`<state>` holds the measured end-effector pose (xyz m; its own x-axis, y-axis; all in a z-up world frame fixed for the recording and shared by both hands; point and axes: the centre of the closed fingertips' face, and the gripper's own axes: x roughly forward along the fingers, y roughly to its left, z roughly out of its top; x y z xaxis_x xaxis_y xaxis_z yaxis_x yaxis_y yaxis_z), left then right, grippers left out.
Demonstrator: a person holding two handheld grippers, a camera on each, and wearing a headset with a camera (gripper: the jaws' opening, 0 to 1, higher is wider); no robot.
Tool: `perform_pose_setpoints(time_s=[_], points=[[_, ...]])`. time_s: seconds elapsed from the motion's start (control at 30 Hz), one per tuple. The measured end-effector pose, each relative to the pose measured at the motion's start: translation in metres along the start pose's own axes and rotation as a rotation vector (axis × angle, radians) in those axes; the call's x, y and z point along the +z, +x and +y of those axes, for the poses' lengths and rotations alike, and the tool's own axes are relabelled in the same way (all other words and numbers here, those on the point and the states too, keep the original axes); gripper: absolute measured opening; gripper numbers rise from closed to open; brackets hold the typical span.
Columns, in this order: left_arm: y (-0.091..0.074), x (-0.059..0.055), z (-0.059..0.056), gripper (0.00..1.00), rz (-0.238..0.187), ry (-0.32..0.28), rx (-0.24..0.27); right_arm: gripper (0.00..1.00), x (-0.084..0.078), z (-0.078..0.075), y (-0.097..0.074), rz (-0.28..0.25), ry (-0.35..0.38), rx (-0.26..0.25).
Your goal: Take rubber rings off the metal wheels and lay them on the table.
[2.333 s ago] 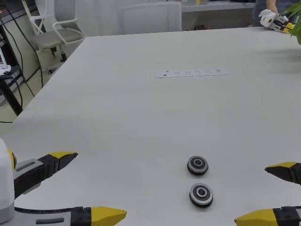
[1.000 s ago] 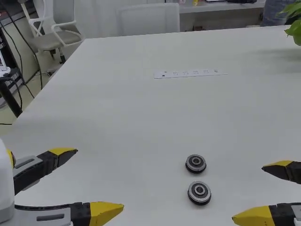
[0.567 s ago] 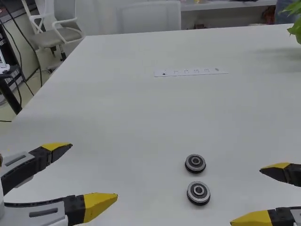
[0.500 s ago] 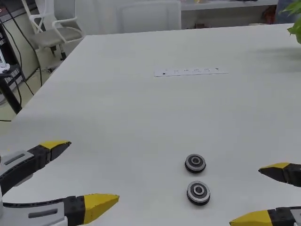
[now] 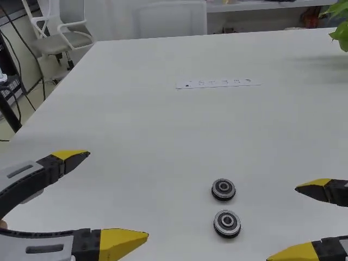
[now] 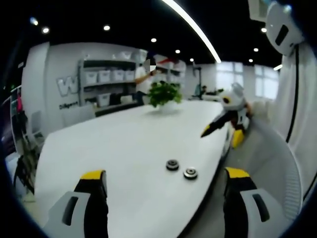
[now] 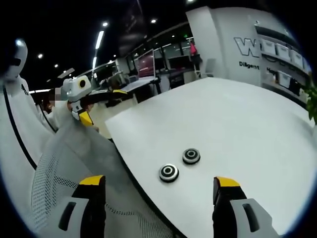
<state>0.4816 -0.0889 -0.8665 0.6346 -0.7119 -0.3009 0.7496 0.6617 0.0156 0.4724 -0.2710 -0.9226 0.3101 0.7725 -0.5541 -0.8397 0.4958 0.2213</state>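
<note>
Two metal wheels with black rubber rings lie flat on the white table (image 5: 163, 125), one (image 5: 223, 189) just beyond the other (image 5: 227, 223). My left gripper (image 5: 109, 196) hovers open at the lower left, well apart from them, with nothing between its yellow-tipped jaws. My right gripper (image 5: 291, 221) is open at the lower right, close beside the wheels and also holding nothing. In the left gripper view both wheels (image 6: 172, 165) (image 6: 190, 173) sit ahead of the left gripper (image 6: 165, 174), near the table edge. The right gripper view has the wheels (image 7: 169, 172) (image 7: 191, 155) just ahead of the right gripper (image 7: 158, 182).
A white power strip (image 5: 217, 83) lies flat mid-table. An office chair (image 5: 54, 32) stands off the far left corner. Green plant leaves (image 5: 340, 27) hang over the far right. A white mesh chair back (image 7: 64, 163) sits close behind the table's near edge.
The left gripper's jaws have spread a little wider and its far tip has shifted up and forward. The right gripper and both wheels stay put; the head camera drifted slightly.
</note>
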Motion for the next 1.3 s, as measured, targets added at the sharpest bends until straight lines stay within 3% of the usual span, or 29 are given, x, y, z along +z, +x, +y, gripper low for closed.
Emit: perform_pose_setpoints(time_s=[0.1, 0.23, 0.57, 0.7, 0.83, 1.03, 1.2, 1.23, 1.3], points=[[0.003, 0.008, -0.002, 1.0, 0.011, 0.038, -0.016, 0.88, 0.01, -0.001, -0.004, -0.005, -0.039, -0.004], [0.009, 0.025, -0.01, 1.0, -0.008, 0.085, -0.064, 0.88, 0.025, -0.002, -0.008, -0.027, -0.073, -0.005], [0.029, 0.059, -0.018, 1.0, -0.039, 0.171, -0.162, 0.88, 0.052, 0.004, 0.005, -0.065, -0.149, 0.035], [0.04, 0.069, -0.022, 0.97, -0.032, 0.231, -0.209, 0.88, 0.066, 0.005, 0.01, -0.08, -0.183, 0.05], [0.055, 0.079, -0.025, 0.95, -0.055, 0.243, -0.249, 0.87, 0.075, -0.004, 0.019, -0.121, -0.179, 0.053], [0.078, 0.076, -0.028, 0.94, -0.062, 0.261, -0.283, 0.85, 0.07, -0.01, 0.031, -0.15, -0.172, 0.06], [0.096, 0.062, -0.03, 0.94, -0.055, 0.263, -0.294, 0.8, 0.06, -0.008, 0.042, -0.192, -0.195, 0.117], [0.101, 0.058, -0.029, 0.95, -0.054, 0.263, -0.292, 0.78, 0.057, -0.009, 0.044, -0.191, -0.19, 0.127], [0.107, 0.052, -0.028, 0.96, -0.051, 0.26, -0.288, 0.76, 0.042, -0.011, 0.049, -0.127, -0.197, 0.144]])
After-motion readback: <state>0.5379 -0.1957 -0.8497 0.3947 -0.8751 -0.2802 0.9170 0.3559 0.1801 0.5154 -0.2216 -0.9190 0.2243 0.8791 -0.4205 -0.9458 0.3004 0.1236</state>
